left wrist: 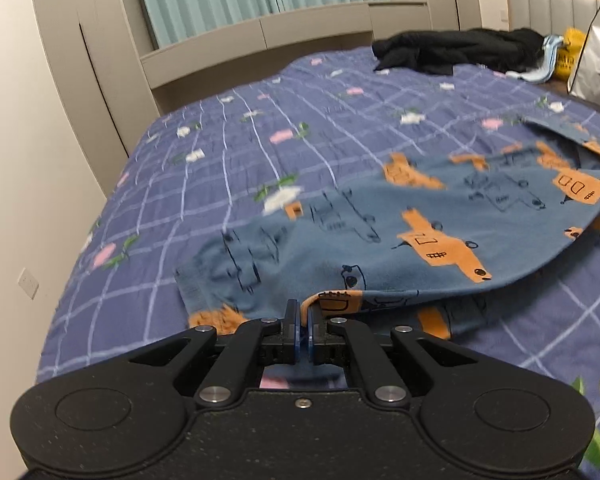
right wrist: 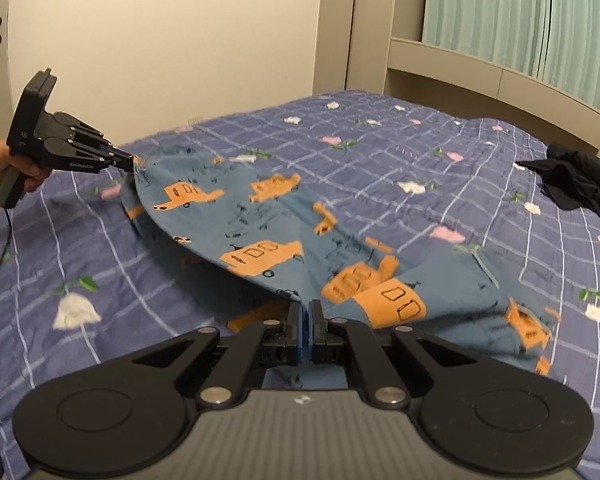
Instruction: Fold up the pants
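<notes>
The pants (left wrist: 400, 216) are blue-grey with orange truck prints and lie on the bed, their near edge lifted off the cover. My left gripper (left wrist: 303, 312) is shut on the near edge of the pants. In the right wrist view the same pants (right wrist: 284, 240) stretch between both grippers. My right gripper (right wrist: 305, 312) is shut on the fabric edge at its end. The left gripper (right wrist: 130, 162) shows there at the far left, held by a hand and pinching the other end. The fabric sags between them above the bed.
The bed has a purple checked cover (left wrist: 260, 128) with flower prints. A black garment (left wrist: 452, 50) lies at the far side, also in the right wrist view (right wrist: 580, 180). A white bag (left wrist: 598, 64) and a yellow item (left wrist: 568, 54) sit by the headboard. Wall and cabinets stand beyond.
</notes>
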Action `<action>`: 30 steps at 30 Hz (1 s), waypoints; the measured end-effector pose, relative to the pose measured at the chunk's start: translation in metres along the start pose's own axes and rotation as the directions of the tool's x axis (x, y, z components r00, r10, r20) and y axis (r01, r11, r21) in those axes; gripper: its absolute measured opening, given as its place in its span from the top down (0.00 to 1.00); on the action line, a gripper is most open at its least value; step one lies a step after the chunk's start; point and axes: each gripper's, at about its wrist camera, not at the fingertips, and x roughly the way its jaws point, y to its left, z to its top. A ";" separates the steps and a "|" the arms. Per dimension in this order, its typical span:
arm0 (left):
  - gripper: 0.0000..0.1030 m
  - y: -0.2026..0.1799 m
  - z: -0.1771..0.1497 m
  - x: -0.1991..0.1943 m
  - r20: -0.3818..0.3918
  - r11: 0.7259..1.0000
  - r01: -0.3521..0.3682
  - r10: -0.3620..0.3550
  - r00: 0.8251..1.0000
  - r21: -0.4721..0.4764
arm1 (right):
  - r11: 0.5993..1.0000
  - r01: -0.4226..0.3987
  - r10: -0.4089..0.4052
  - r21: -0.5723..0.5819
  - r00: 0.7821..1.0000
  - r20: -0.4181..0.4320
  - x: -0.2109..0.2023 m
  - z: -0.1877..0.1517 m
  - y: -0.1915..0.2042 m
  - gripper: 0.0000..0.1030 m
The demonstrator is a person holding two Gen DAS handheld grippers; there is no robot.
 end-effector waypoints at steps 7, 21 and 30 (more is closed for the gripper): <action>0.97 -0.007 -0.007 0.004 -0.017 1.000 -0.018 0.018 1.000 0.007 | 0.999 0.048 -0.049 -0.021 0.998 -0.033 0.011 -0.023 0.014 0.97; 0.12 -0.034 -0.010 -0.025 0.001 0.979 -0.035 0.035 0.999 -0.200 | 0.992 0.078 -0.079 0.101 0.997 -0.001 -0.010 -0.042 -0.001 0.44; 0.01 -0.099 0.029 -0.026 0.088 0.961 0.114 -0.095 0.992 -0.253 | 0.943 0.216 -0.224 0.254 0.975 0.001 -0.061 -0.067 -0.048 0.00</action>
